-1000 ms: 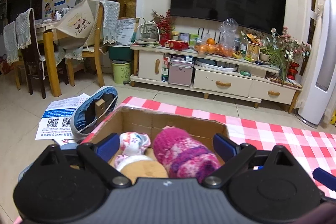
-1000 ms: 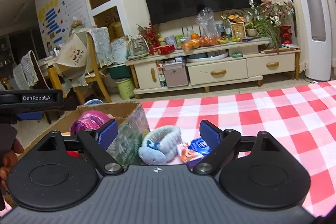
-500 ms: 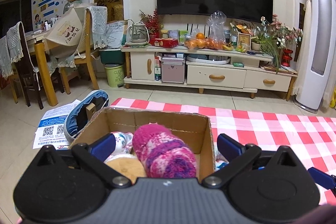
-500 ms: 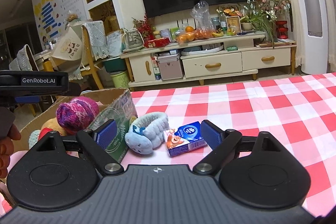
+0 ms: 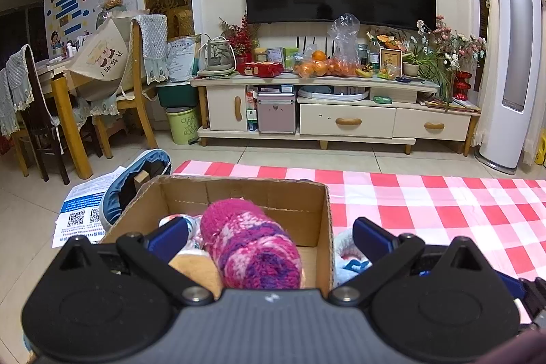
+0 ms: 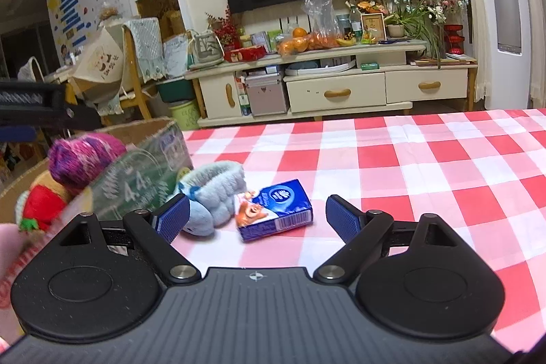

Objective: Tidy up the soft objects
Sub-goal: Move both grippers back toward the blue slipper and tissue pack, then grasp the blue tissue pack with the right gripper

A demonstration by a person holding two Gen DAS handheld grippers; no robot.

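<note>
A cardboard box (image 5: 239, 190) stands on the red-checked tablecloth (image 5: 426, 203) and holds a pink-purple knitted item (image 5: 252, 248), a tan plush (image 5: 198, 272) and a floral soft piece. My left gripper (image 5: 269, 236) hovers open just above the box. In the right wrist view the box (image 6: 143, 173) sits at left, with a light blue fuzzy item (image 6: 215, 193) and a blue tissue pack (image 6: 276, 208) beside it on the cloth. My right gripper (image 6: 257, 220) is open, its fingers either side of those two things, slightly behind them.
Beyond the table are a TV cabinet (image 5: 334, 104) with fruit and bottles, a dining table with wooden chairs (image 5: 129, 84) at left, and a blue bag (image 5: 136, 183) and papers on the floor. The cloth stretches bare to the right (image 6: 443, 166).
My left gripper drew back and right, so the whole box now shows. My right gripper rose and shifted, bringing the fuzzy item and tissue pack fully into view between its fingers.
</note>
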